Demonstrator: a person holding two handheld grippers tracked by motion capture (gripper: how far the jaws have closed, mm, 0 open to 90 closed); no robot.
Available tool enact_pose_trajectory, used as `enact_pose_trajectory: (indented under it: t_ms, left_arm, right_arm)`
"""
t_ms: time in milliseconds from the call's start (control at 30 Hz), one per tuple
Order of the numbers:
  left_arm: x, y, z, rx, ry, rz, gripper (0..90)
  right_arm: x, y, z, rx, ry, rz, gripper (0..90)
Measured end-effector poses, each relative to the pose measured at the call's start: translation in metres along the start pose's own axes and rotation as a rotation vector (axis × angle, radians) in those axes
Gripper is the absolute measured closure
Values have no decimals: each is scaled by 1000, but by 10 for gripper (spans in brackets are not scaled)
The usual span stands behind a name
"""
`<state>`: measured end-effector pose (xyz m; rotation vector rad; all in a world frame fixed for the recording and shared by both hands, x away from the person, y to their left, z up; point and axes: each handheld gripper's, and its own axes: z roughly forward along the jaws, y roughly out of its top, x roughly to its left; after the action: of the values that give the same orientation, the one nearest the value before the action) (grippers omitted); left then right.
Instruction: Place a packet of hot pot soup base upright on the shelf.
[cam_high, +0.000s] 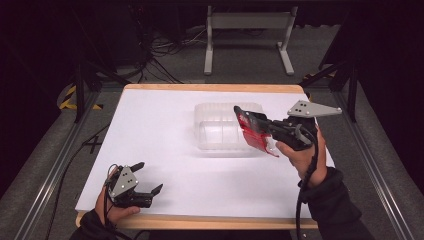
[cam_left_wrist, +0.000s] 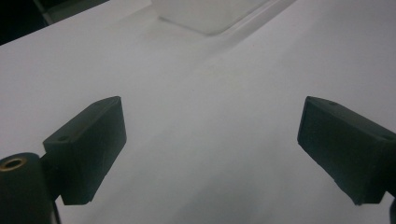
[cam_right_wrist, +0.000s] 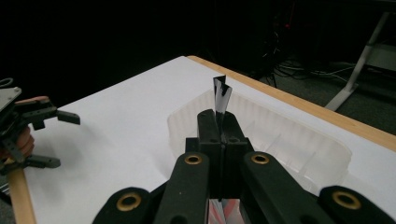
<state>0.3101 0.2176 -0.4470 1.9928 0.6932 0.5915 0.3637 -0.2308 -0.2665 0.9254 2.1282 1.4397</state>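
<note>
At seven o'clock on the white tabletop (cam_high: 165, 190), the left tool (cam_high: 149, 176) rests released, empty. At three o'clock, the right tool (cam_high: 250, 120) clenches a crinkly red foil packet (cam_high: 255, 136) above the clear ribbed plastic tray (cam_high: 220, 131); judging by this, placement remains undone.

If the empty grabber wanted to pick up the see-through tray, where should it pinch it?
Probably the clear tray's near rim, coming from above. The rim is a thin raised edge facing the open left gripper, so a jaw can go each side. The right gripper holds a red packet over the tray's other end.
</note>
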Motion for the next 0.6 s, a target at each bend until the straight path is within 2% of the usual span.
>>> enact_pose_trajectory:
  t_ms: [167,367,467,567,600]
  left_arm:
    - [-2,-1,-1,6,-2,6,86]
    - [-3,-4,-5,11,8,1,86]
    - [-4,-5,-7,13,12,1,86]
    - [-4,-7,-10,13,19,-5,86]
    - [-4,-7,-12,14,21,-6,86]
  right_arm:
    - [-7,12,16,-13,-25,19,900]
    - [-18,22,35,-12,-81,43,900]
    - [-23,24,42,-11,-82,59,900]
    - [-27,25,53,-3,-105,70,900]
    - [-30,26,59,2,-131,67,900]
